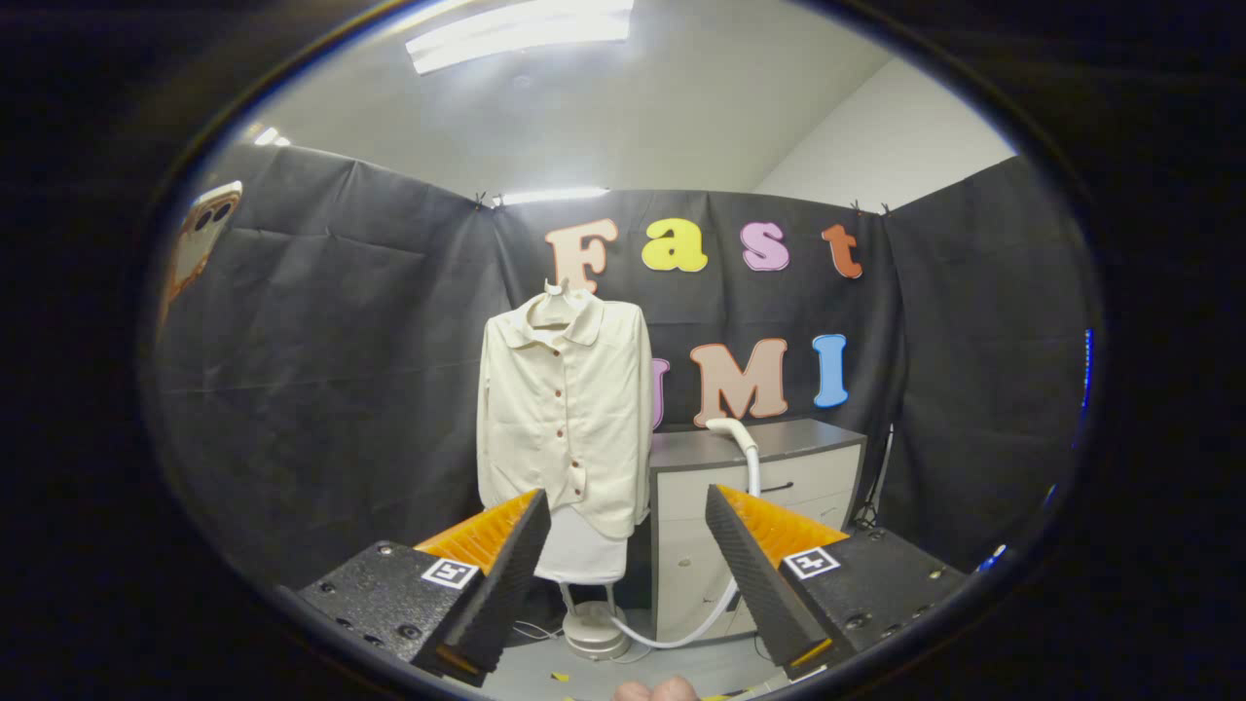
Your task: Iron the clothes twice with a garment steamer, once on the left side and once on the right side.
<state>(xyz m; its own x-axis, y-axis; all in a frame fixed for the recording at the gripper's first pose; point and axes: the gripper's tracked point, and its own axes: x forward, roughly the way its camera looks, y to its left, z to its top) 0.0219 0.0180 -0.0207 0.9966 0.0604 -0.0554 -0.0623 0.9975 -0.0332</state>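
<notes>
Steaming had not been started, by the look of things: the tongs (628, 574) were held wide apart and empty, well short of the shirt (565, 414), which was hung on a stand beside a cabinet (750, 487). The steamer head (732, 433) was seen lying on the tabletop of that cabinet, its hose (681, 633) looped down to a round base (596, 628) on the floor. A reach toward the head and a firm grip on its handle would be called for next. The handle's shape could not be made out, and the shirt's hem was partly hidden behind one finger.
</notes>
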